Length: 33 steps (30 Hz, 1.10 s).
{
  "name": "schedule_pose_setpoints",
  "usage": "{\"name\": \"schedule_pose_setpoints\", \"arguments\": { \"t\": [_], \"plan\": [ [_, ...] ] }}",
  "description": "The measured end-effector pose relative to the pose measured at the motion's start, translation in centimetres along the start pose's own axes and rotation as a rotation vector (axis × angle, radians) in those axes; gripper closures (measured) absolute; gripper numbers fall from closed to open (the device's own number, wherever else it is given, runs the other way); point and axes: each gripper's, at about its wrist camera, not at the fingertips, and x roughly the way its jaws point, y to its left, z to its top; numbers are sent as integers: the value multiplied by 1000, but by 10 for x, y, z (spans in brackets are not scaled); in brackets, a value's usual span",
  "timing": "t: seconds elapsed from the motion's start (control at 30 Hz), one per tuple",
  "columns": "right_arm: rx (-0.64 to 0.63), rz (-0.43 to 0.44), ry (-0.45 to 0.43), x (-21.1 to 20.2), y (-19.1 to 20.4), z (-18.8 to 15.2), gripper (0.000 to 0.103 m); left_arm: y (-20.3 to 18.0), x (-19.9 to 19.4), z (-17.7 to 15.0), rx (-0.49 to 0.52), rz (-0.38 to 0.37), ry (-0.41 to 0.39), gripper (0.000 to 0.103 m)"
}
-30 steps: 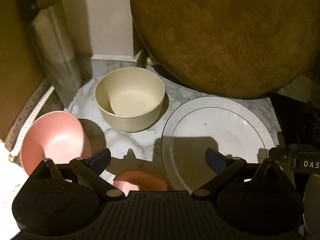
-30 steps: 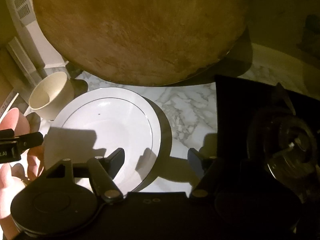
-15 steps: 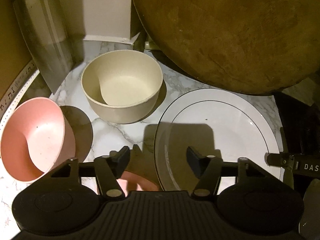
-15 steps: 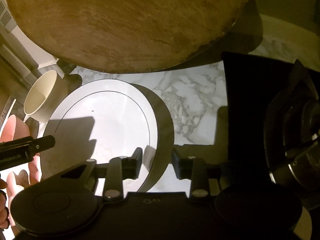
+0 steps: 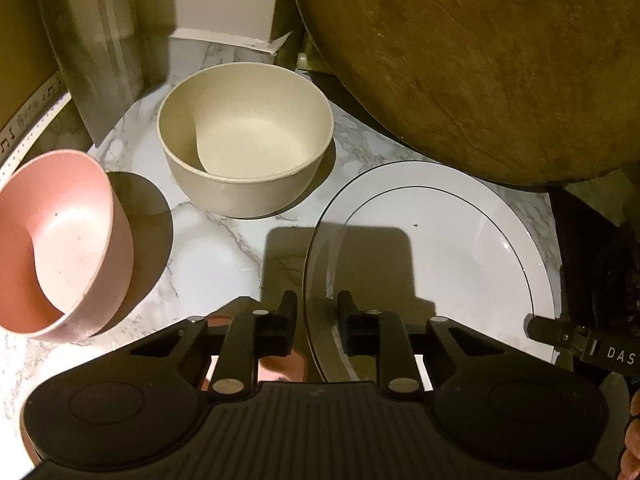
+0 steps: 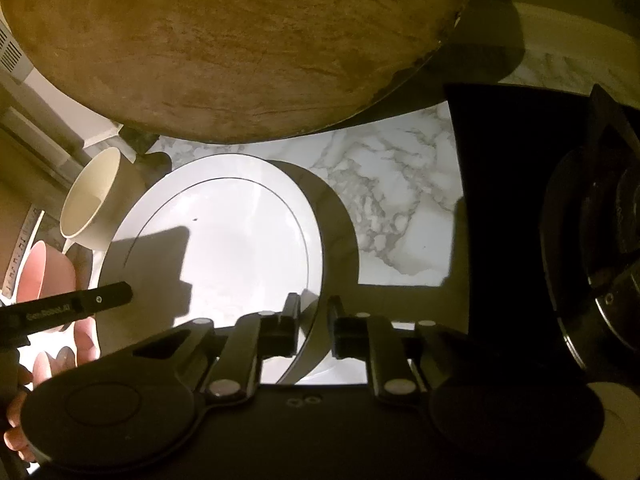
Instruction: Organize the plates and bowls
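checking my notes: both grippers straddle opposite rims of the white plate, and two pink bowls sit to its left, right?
Not quite. The left wrist view shows one pink bowl and one cream bowl. The rest holds: the closing left gripper and right gripper straddle opposite rims of the white plate.

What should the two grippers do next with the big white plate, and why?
Probably finish squeezing, then lift it together. The left gripper and the right gripper each straddle an opposite edge of the white plate, jaws closing on the rim. The plate lies on the marble counter, apart from the cream bowl.
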Motion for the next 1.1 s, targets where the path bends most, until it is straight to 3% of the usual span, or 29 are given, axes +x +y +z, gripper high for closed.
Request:
{"name": "schedule_pose_setpoints", "arguments": {
  "t": [0.4, 1.1],
  "plan": [
    [58, -32, -25, -9, -3, -14, 94, -14, -2, -7, 40, -30, 8, 86],
    [276, -73, -73, -64, -43, -88, 94, -61, -5, -34, 204, -114, 41, 86]
  ]
}}
